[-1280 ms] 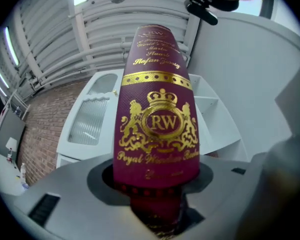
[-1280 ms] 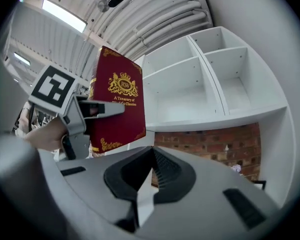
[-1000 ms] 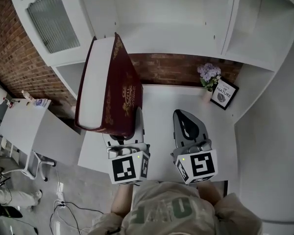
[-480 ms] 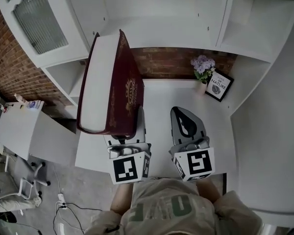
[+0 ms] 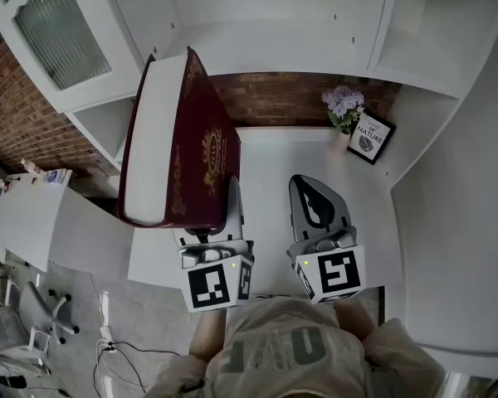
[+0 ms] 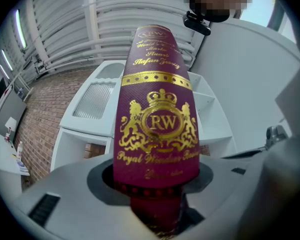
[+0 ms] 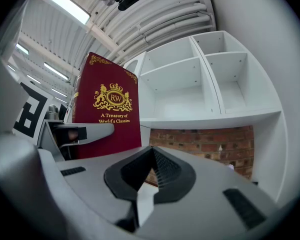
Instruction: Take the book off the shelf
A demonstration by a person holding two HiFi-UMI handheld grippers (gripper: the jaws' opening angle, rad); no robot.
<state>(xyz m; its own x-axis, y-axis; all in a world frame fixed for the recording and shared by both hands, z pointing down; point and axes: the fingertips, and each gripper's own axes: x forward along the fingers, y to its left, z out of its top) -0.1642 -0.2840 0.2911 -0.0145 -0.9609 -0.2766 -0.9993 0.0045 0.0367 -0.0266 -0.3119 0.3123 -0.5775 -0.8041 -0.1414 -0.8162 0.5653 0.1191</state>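
White shelves (image 7: 190, 91) behind, burgundy book (image 6: 157, 119) standing upright

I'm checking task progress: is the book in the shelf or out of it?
Out. The burgundy book stands upright, clamped in the jaws of the left gripper, in front of the white shelf rather than inside a compartment.

A staged home-office corner inside a large industrial hall: white built-in shelving (image 7: 200, 84), a brick wall (image 5: 290, 98) and a white desk (image 5: 266, 152) with potted flowers (image 5: 343, 106) and a framed sign (image 5: 369, 137), under a ribbed metal roof (image 6: 115, 29) with strip lights (image 7: 67, 6).
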